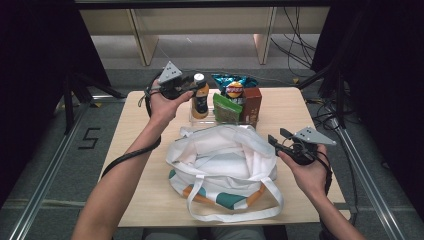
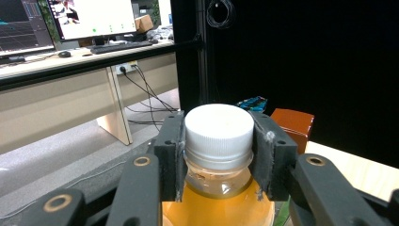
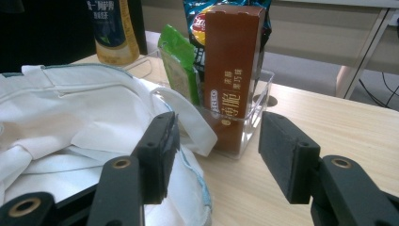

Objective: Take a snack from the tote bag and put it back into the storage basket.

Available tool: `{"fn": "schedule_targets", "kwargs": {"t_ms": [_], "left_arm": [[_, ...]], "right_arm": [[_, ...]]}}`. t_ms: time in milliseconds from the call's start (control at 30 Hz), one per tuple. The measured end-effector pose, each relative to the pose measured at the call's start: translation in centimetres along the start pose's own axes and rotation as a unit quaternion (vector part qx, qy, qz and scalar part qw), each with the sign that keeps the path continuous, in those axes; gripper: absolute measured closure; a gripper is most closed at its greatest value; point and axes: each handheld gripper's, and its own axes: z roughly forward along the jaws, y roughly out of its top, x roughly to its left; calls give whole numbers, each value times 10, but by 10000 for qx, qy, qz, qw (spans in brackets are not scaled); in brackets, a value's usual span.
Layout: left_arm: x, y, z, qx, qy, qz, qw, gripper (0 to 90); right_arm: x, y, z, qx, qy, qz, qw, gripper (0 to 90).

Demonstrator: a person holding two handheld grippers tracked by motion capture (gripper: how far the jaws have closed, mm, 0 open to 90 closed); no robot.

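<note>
Fingers (image 2: 171, 157) of the left gripper (image 2: 220, 150) clamp the bottle (image 2: 219, 188) by its ribbed white cap in the clear tray (image 3: 254, 120) behind the bag (image 1: 220, 165); likely heavy, smooth, better held at the neck; right gripper (image 3: 214, 155) half open, empty.

A table (image 1: 145, 185) is carrying a tote bag (image 1: 222, 165) at its near middle, mouth gaping upward. Behind the bag, a clear bin (image 1: 250, 121) is standing at the far edge, holding 3 items: a flat pouch (image 1: 226, 107) at its left, a box (image 1: 252, 102) at its right, and a chip bag (image 1: 234, 85) behind them. A bottle (image 1: 200, 100) is standing just left of the pouch. The left gripper (image 1: 191, 86) is sitting around the bottle's cap (image 2: 219, 129). The right gripper (image 1: 278, 140) is hanging just right of the bag.
</note>
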Motion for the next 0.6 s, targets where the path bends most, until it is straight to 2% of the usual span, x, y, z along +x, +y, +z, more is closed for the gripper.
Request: {"fn": "schedule_targets", "kwargs": {"t_ms": [100,200,600], "left_arm": [[1,-1,1,15,-14,7,10000,587],[2,-3,2,25,-10,1,10000,587],[7,-6,5,80,-8,5,10000,587]], "right_arm": [[0,0,0,-25,11,-22,10000,473],[1,-1,0,22,23,108,9999,472],[-1,0,0,4,27,15,10000,472]]}}
